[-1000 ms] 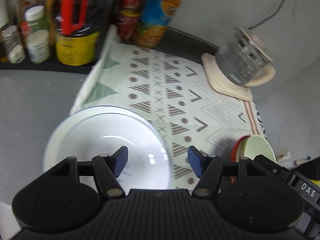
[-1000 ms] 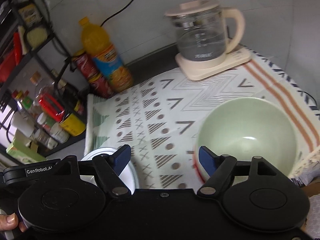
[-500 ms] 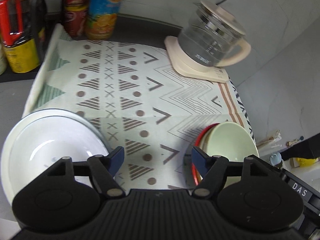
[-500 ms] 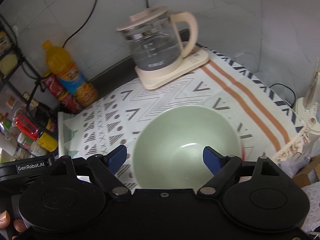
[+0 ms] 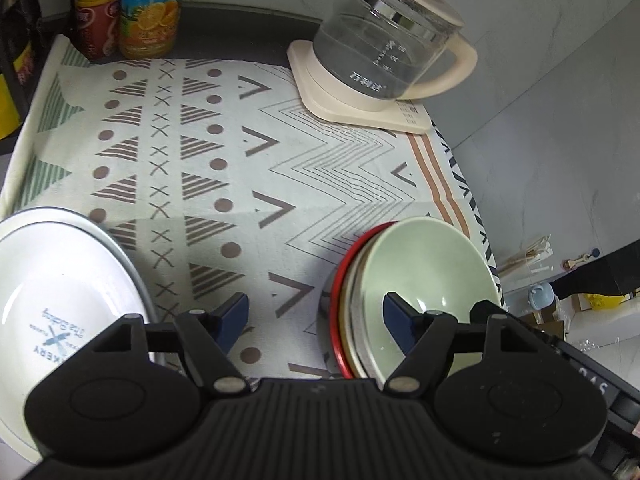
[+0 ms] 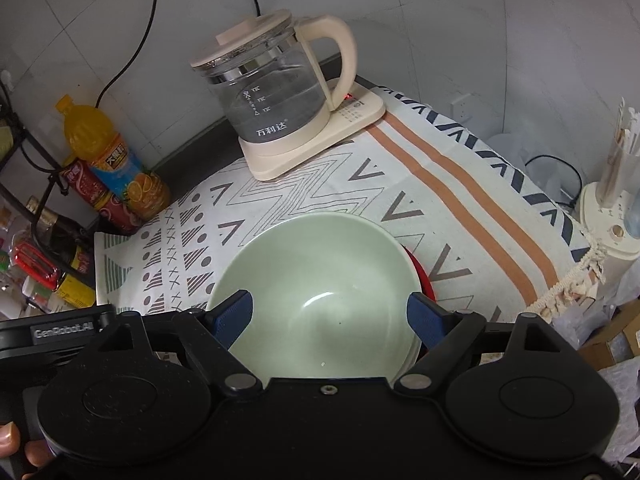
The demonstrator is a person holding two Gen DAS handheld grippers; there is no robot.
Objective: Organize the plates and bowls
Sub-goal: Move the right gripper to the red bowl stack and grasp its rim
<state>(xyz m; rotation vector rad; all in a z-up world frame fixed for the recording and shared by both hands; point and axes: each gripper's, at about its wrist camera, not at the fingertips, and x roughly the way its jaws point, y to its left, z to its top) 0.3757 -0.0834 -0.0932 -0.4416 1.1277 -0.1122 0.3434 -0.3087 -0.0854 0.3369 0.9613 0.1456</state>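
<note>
A pale green bowl [image 5: 428, 268] tops a stack with a beige dish and a red plate [image 5: 340, 304] on the patterned cloth. It also shows in the right wrist view [image 6: 320, 292], with the red plate [image 6: 422, 276] under it. A white bowl [image 5: 60, 300] on a white plate sits at the left. My left gripper [image 5: 316, 316] is open and empty, hovering over the cloth between the white bowl and the stack. My right gripper [image 6: 330, 316] is open and empty, its fingers spread just above the green bowl.
A glass kettle [image 5: 384, 44] on a cream base stands at the back of the cloth; it also shows in the right wrist view [image 6: 276, 92]. An orange juice bottle [image 5: 150, 4] and red cans [image 5: 94, 20] stand at back left, beside a rack of bottles [image 6: 44, 264]. The cloth's fringed edge [image 6: 576, 276] hangs off at right.
Both grippers swung to the right. The left gripper moved off the white bowl to the gap before the stack. The right gripper came to centre over the green bowl. Both stayed open.
</note>
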